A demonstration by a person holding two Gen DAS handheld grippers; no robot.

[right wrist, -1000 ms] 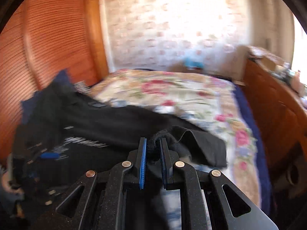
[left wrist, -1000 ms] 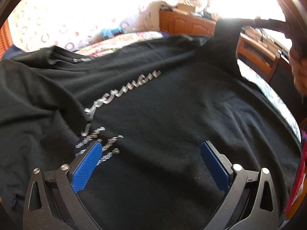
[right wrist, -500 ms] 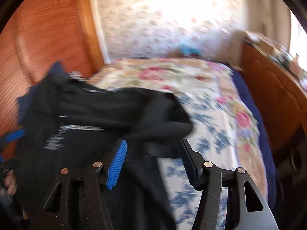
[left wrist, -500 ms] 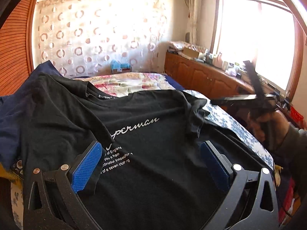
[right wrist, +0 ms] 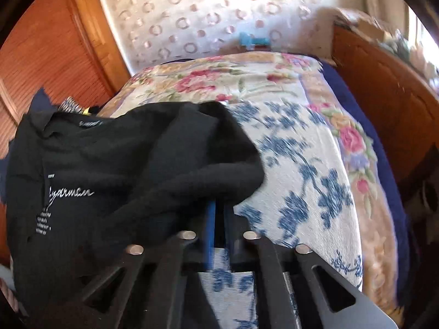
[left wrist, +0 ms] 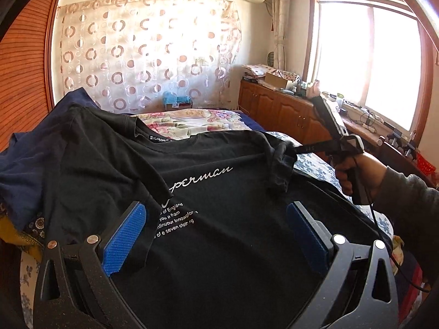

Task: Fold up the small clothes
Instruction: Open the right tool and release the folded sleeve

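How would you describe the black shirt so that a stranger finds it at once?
Start from the bed with the flowered cover. On its near end lies the black T-shirt, beside a navy garment. Only it carries white script and small white print on the chest, and the right tool pinches its sleeve.

The left tongs (left wrist: 216, 235) stand wide apart above a black T-shirt (left wrist: 219, 246) spread over the bed (left wrist: 189, 120). The right tongs (left wrist: 295, 150) pinch its sleeve (left wrist: 279, 170), gripped by a hand (left wrist: 354, 171).
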